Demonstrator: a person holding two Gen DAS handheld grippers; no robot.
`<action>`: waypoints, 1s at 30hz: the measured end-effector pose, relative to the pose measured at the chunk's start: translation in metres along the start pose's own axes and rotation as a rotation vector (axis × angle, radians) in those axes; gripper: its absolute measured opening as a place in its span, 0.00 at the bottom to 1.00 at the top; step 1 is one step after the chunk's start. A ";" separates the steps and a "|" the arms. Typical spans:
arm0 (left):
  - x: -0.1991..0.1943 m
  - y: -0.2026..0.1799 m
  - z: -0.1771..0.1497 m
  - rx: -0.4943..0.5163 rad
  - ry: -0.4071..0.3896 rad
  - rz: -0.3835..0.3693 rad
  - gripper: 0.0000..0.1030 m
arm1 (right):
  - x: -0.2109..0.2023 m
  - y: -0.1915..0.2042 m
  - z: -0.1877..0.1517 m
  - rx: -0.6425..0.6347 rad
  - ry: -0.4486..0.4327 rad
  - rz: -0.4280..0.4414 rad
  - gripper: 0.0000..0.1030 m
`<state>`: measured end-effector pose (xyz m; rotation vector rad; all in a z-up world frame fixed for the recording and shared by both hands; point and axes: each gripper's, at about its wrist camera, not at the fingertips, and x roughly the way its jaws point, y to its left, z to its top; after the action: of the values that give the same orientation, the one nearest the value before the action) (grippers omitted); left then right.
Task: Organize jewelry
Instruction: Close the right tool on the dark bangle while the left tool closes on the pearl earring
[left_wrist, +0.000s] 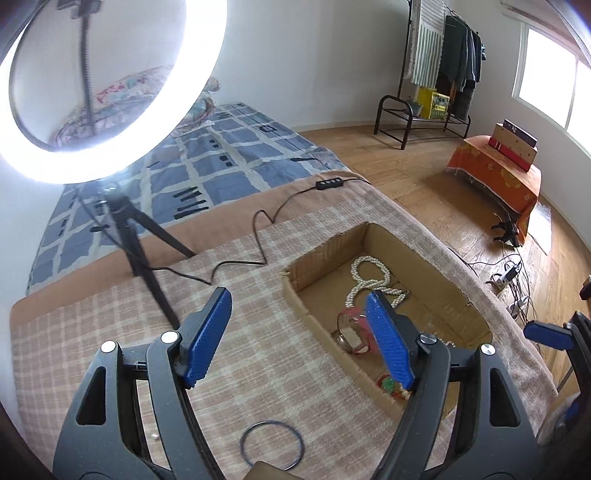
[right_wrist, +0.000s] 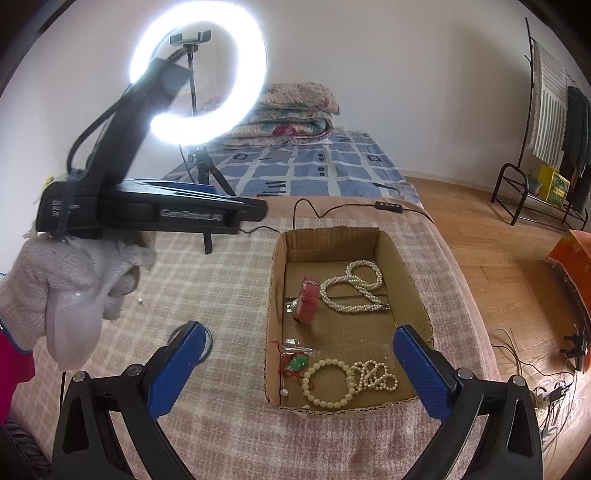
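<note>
Jewelry, a pearl necklace (right_wrist: 352, 290) at twelve o'clock and a bead bracelet (right_wrist: 327, 384) at six, lies in the cardboard box (right_wrist: 275, 277); left gripper (left_wrist: 297, 334) and right gripper (right_wrist: 295, 363) both gape empty.

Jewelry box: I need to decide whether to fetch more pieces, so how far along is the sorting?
Mostly done: the cardboard box already holds the long pearl necklace, a pink bangle, a cream bead bracelet, a small pearl strand and a green charm. Nothing is in hand: the left gripper and right gripper are both open and empty. Left: one dark ring on the checked cloth outside the box.
</note>
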<state>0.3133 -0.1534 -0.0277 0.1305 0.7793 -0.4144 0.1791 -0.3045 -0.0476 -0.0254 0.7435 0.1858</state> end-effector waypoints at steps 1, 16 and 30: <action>-0.007 0.006 -0.001 -0.001 0.000 0.010 0.75 | -0.002 0.002 0.000 -0.002 -0.008 0.003 1.00; -0.102 0.110 -0.050 -0.116 -0.036 0.095 0.75 | -0.004 0.044 0.008 -0.058 -0.069 0.114 1.00; -0.086 0.163 -0.126 -0.188 0.080 0.078 0.61 | 0.055 0.073 0.002 -0.033 0.134 0.193 0.78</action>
<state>0.2426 0.0553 -0.0617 0.0018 0.8851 -0.2621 0.2070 -0.2236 -0.0799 0.0022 0.8763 0.3829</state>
